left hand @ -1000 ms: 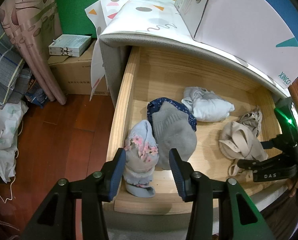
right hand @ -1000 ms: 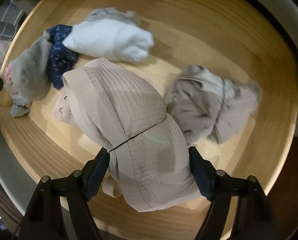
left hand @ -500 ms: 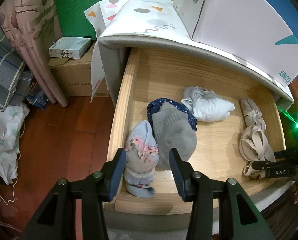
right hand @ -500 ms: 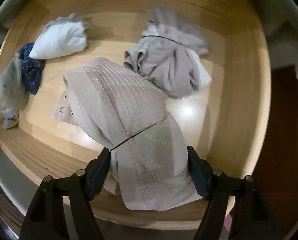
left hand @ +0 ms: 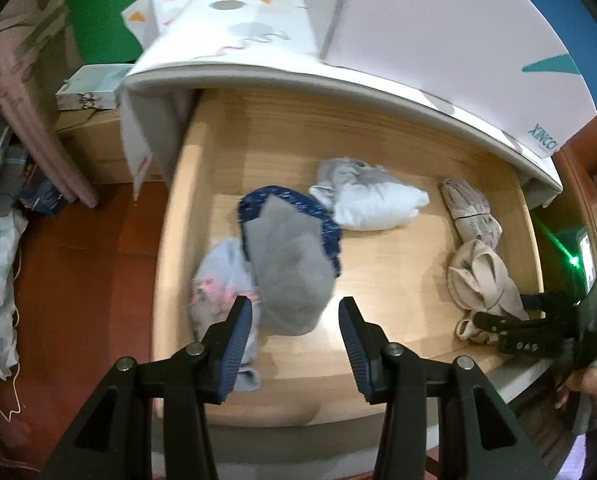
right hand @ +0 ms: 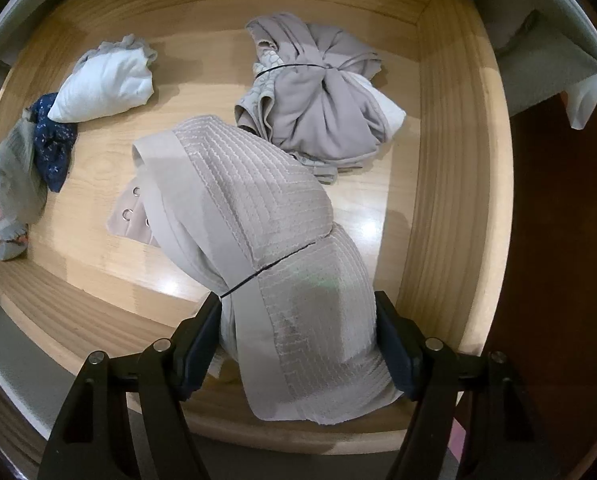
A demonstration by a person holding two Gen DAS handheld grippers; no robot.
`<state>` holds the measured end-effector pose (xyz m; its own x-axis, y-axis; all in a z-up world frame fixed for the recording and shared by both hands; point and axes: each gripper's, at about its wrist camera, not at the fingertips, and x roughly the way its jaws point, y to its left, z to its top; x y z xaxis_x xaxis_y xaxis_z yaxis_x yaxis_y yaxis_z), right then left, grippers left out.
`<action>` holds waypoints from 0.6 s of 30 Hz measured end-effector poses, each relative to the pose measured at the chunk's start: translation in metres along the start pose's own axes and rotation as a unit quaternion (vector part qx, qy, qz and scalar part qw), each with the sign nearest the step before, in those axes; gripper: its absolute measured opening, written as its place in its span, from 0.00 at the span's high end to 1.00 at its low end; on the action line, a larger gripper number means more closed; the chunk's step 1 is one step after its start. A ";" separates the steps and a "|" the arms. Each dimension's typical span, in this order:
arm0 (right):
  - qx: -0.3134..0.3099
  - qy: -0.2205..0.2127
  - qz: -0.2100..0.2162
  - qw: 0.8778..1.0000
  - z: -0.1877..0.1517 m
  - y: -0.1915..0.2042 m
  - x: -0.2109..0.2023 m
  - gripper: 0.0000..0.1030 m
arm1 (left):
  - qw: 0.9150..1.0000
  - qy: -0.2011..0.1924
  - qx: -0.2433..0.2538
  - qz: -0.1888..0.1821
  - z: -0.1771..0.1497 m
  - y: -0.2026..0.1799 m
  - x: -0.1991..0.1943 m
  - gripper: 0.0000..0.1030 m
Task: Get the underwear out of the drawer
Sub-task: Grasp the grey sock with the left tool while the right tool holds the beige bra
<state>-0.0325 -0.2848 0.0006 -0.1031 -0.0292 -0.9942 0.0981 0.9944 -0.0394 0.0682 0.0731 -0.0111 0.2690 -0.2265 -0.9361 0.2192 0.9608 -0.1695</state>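
Right gripper (right hand: 298, 344) fingers just closed in, now clamped on beige bra (right hand: 258, 216), carried toward drawer (right hand: 450, 184) right wall since a second ago; lift-out likely next. Left gripper (left hand: 295, 338) fingers half-open, empty, over grey sock (left hand: 290, 272)

right gripper (right hand: 298, 336) clamping beige underwear (right hand: 258, 216), drawer (right hand: 450, 200)
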 end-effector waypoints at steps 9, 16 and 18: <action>0.001 -0.006 -0.004 1.000 -0.005 0.020 0.001 0.32 | 0.999 0.035 -0.002 0.023 0.022 -0.019 0.024 0.55; 0.000 -0.010 -0.001 1.000 -0.005 0.015 0.002 0.32 | 0.997 0.057 -0.008 0.046 0.026 -0.014 0.047 0.55; -0.001 -0.010 -0.001 1.000 -0.004 0.014 0.002 0.32 | 0.997 0.063 -0.011 0.047 0.027 -0.013 0.051 0.55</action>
<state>-0.0356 -0.2708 -0.0012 -0.0840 -0.0328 -0.9959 0.0967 0.9945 -0.0409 0.1043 0.0449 -0.0489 0.1664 -0.1138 -0.9795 0.1764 0.9807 -0.0840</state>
